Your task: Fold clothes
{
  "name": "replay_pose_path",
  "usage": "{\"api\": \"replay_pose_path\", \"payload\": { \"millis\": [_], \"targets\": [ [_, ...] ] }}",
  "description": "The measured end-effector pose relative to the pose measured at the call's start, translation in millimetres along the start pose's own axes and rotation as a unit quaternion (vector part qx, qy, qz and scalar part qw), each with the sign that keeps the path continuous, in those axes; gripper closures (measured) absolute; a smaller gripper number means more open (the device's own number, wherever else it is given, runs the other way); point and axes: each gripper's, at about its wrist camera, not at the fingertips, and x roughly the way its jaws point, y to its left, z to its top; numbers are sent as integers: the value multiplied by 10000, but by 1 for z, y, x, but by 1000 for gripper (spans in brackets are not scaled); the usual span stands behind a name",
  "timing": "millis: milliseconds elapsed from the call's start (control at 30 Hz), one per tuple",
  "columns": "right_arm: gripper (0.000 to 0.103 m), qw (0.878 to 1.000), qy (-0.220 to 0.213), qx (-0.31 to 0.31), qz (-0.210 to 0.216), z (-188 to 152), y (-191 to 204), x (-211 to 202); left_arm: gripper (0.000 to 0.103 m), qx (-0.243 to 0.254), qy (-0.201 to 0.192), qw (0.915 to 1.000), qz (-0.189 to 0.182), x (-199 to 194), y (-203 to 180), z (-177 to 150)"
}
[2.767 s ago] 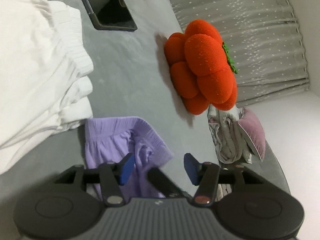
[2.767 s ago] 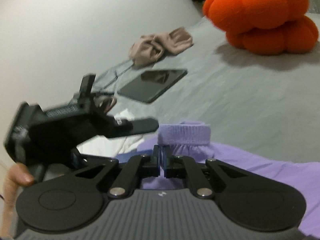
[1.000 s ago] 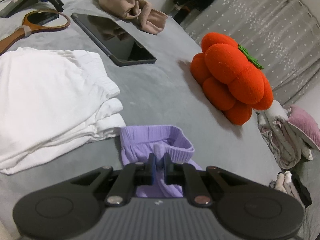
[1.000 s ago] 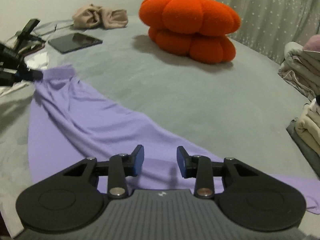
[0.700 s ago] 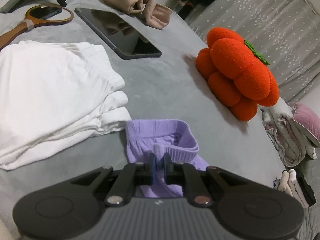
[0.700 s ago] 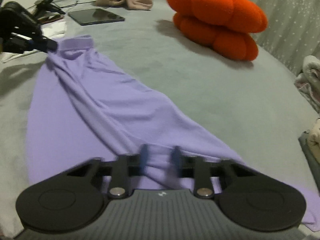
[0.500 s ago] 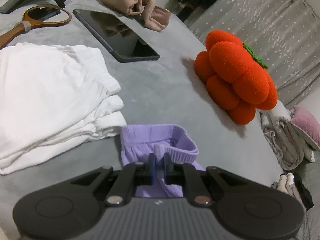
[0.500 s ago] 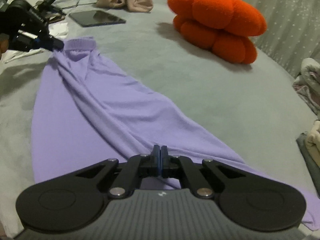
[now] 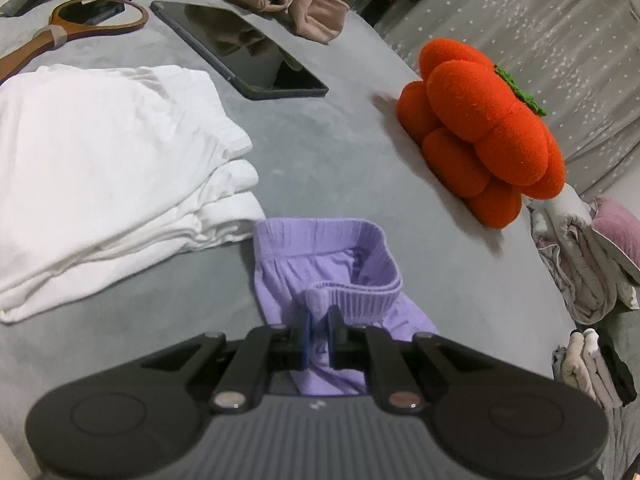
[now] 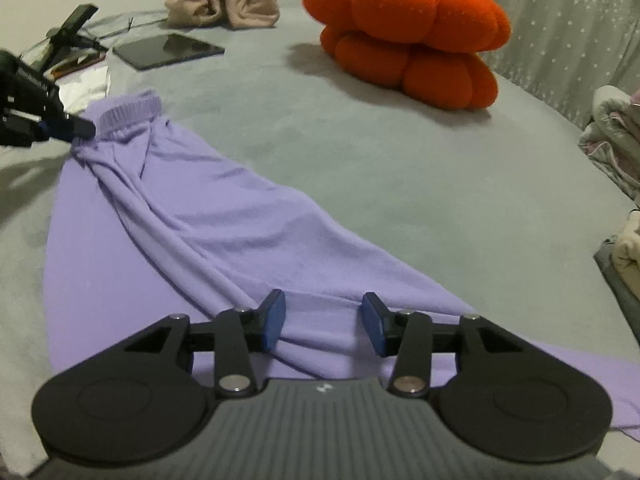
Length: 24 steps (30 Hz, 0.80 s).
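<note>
Your left gripper (image 9: pixel 319 325) pinches the purple trousers' (image 10: pixel 224 236) ribbed waistband (image 9: pixel 352 298); your right gripper (image 10: pixel 323 322) is opening, pads clear of the leg fabric beneath.

The near end of the purple trousers (image 10: pixel 224 232) runs under the right gripper's (image 10: pixel 323 322) body, so the hems cannot be seen. In the left wrist view the left gripper (image 9: pixel 319 328) covers everything of them but the waistband. The left gripper's body is cut off at the left edge of the right wrist view. The folded white garment (image 9: pixel 104 168) and the clothes pile (image 9: pixel 580 264) at far right run off the frame. The wooden hand mirror's (image 9: pixel 96 16) handle is cropped too.
</note>
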Motion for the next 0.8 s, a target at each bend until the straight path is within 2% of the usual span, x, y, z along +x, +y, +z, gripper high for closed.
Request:
{"api": "replay_pose_path", "payload": {
  "millis": [167, 200, 233, 800],
  "targets": [
    [74, 9995, 27, 175, 253, 0, -8, 3, 95, 76, 33, 9999, 71, 3, -1, -2],
    [84, 9993, 24, 215, 294, 0, -9, 3, 95, 91, 33, 9999, 78, 3, -1, -2],
    [100, 9994, 18, 195, 277, 0, -7, 1, 95, 106, 32, 9999, 83, 3, -1, -2],
    [103, 9999, 57, -17, 136, -16, 4, -27, 95, -52, 20, 10000, -10, -6, 3, -3]
  ]
}}
